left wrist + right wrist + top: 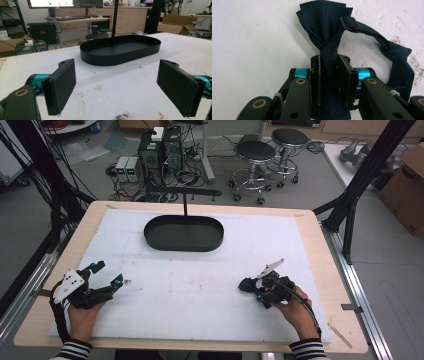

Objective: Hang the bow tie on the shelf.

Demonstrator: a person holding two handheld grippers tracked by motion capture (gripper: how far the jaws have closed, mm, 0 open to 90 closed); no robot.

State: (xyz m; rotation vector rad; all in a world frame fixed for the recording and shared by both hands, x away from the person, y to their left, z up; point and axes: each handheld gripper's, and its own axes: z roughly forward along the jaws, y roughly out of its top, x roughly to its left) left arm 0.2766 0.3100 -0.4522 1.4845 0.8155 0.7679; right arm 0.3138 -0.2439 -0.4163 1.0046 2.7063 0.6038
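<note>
The right gripper (329, 80) pinched the navy bow tie (325, 27) at its knot, jaws clamped for lifting. The left gripper (117, 87) waited, jaws apart, facing the black tray (120, 50).

The dark navy bow tie (324, 27) shows at the upper middle of the right gripper view, its pleated fabric fanning out at the top and narrowing to a pinched knot just below. That knot sits squeezed between the two black pads at the centre of the frame, and more of the cloth shows below them at the bottom edge. A thin strap (384, 42) with a small black slider runs from the bow to the right edge and curves down. In the high view the bow tie (246, 284) is a small dark bundle at lower right on the white bench
</note>
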